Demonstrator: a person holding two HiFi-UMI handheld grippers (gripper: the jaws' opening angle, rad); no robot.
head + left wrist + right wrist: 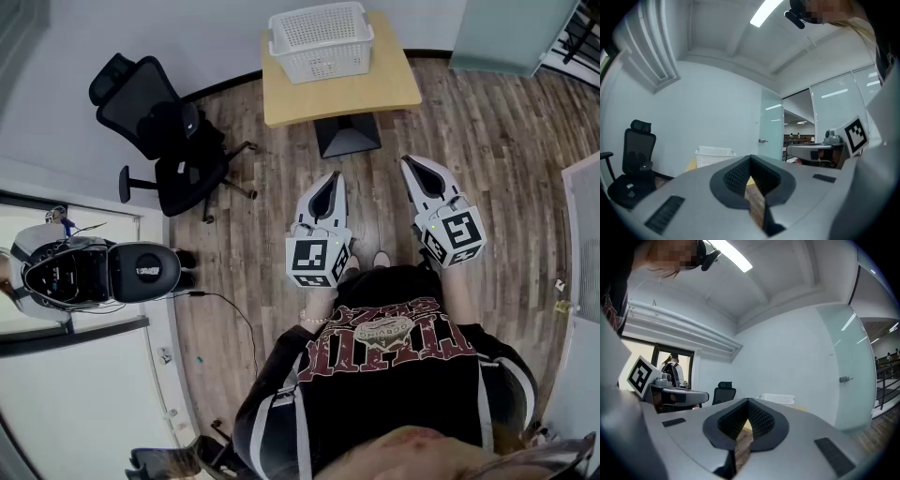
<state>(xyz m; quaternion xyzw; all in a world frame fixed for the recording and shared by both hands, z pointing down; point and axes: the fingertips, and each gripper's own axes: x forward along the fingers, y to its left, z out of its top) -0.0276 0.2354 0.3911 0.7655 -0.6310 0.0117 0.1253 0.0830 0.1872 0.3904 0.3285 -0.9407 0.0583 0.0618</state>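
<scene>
Left claw (329, 178) and right claw (409, 162) both pinched shut, empty, hovering short of the tabletop (380, 89), white basket (321, 39) at its far edge

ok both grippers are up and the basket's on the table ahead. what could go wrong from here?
1. Left gripper and right gripper both have their jaws shut on nothing. Brought to the basket like that, they would probably shove it along the table rather than grip it.
2. The chair and a floor cable lie on the person's left. A step that way might snag.
</scene>
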